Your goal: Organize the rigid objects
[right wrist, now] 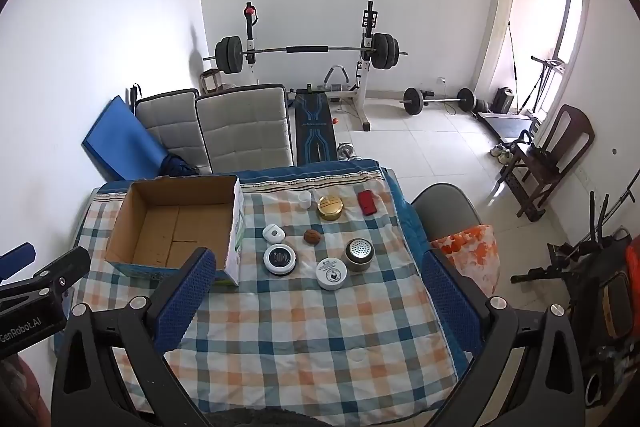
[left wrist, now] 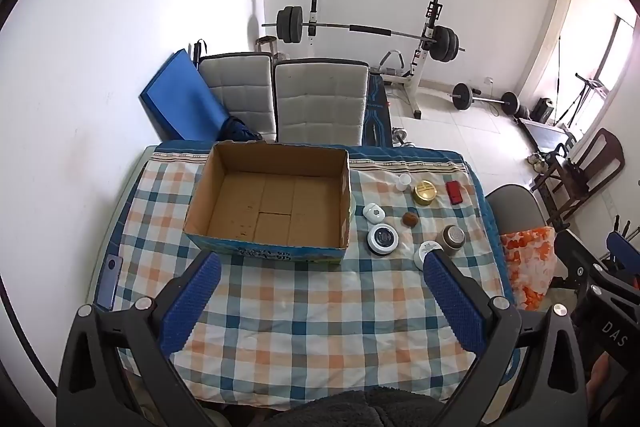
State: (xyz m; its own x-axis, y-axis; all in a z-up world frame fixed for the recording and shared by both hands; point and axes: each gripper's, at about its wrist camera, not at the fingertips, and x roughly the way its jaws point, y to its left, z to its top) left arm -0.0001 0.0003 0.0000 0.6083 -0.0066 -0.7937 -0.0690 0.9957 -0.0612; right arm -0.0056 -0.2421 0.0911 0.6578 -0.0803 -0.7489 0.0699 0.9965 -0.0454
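We are holding the left gripper and the right gripper above the near edge of the checked tablecloth, both with jaws spread fully wide and gripping nothing.

From the right gripper, the small objects are lying straight ahead at 12 o'clock: a white round tin nearest, a black-topped white disc at 11 o'clock, a metal-topped jar at 1 o'clock. Further out are sitting a brown walnut-like ball, a white earbud-style case, a gold tin, a small white cup and a red block, whose long axis is running away from us.

The open cardboard box is lying at 10 o'clock from the right gripper and at 12 o'clock from the left.

We are judging the right gripper nearer to the objects, the left nearer to the box. Nothing is standing between the right gripper and the white round tin; its neighbours are crowding it closely.
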